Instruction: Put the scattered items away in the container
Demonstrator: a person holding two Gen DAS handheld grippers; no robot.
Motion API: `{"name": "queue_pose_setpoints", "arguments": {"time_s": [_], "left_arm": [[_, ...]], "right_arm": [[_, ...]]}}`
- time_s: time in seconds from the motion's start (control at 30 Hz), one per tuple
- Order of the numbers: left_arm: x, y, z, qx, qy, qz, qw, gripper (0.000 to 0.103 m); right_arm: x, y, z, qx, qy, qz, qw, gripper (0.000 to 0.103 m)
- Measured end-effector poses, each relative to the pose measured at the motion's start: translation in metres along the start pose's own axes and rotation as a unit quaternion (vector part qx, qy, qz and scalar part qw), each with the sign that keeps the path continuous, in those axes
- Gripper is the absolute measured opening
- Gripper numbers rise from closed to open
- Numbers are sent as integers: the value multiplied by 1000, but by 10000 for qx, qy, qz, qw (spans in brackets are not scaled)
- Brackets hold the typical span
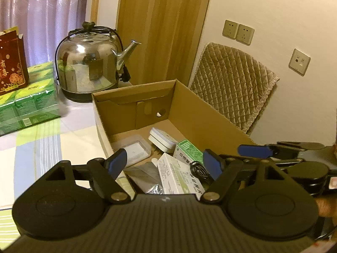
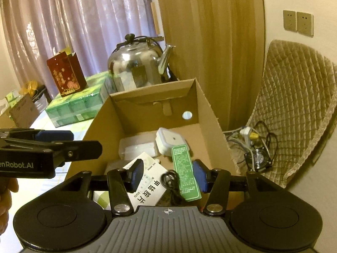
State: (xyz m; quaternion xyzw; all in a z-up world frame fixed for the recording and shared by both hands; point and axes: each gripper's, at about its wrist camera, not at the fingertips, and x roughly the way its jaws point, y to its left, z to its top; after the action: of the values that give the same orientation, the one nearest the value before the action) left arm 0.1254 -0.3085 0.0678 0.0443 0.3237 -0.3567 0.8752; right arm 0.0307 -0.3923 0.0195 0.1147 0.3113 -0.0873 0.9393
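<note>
**Items boxed, both grippers empty above**

Left wrist: the left gripper (image 1: 166, 164) hangs with fingers released over the cardboard box (image 1: 210, 116), at 12 o'clock, already holding the white carton (image 1: 174, 175).

Right wrist: the right gripper (image 2: 167, 174) is spread too, grasping nothing; the green box (image 2: 185, 172) lies inside, probably dropped.

1. A box (image 2: 155, 105) stands open on a table (image 1: 69, 139), with everything else placed around it.
2. Inside the box, a case (image 2: 170, 140) lies toward the far wall, with a tub (image 2: 137, 147) to its left.
3. Nearer than those, a carton (image 2: 184, 170) leans at the right of the box, a second carton (image 2: 150, 181) lies at the left, and a cable (image 2: 170, 179) sits between them.
4. Behind the box stands a kettle (image 1: 88, 63).
5. Left of the box lies a pack (image 1: 27, 99), with a bag (image 1: 10, 61) standing on it.
6. Right of the box is a chair (image 1: 233, 84).
7. Both grippers hang above the near end of the box, the left gripper (image 1: 164, 164) left of the right gripper (image 2: 167, 175).
</note>
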Motion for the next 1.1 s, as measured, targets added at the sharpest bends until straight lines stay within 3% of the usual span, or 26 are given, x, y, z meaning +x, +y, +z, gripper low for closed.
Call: {"name": "queue_pose_setpoints", "arguments": {"time_s": [0.1,0.23,0.37,0.53,0.67,0.83,0.9,1.1], "left_arm": [[-5,1,-2,0,-57,58,10000,81],[-15,-1,-6,41,-263,138,9996,94],[-27,-5,-8,129,-398,230,9989,102],[-41,-8,-18,293,-399,324,9983,102],[-54,-3,-26,215,-386,389,9983,102],[-77,-2,-31,-4,-373,261,9990,102],[-85,-4,-34,-114,-308,244,9992,102],[-116,-18,-50,-92,-162,410,9990,102]], "right_arm": [[-7,-3,1,80,-73,-36,9999,50],[-19,-7,3,95,-159,-122,9998,53],[-30,-7,7,72,-228,-232,9994,61],[-47,-6,16,28,-270,-305,9992,67],[-63,-3,24,-67,-332,-385,9987,84],[-83,9,26,-289,-349,-426,9981,92],[-92,16,24,-372,-363,-426,9977,100],[-120,26,6,-242,-318,-446,9982,101]]}}
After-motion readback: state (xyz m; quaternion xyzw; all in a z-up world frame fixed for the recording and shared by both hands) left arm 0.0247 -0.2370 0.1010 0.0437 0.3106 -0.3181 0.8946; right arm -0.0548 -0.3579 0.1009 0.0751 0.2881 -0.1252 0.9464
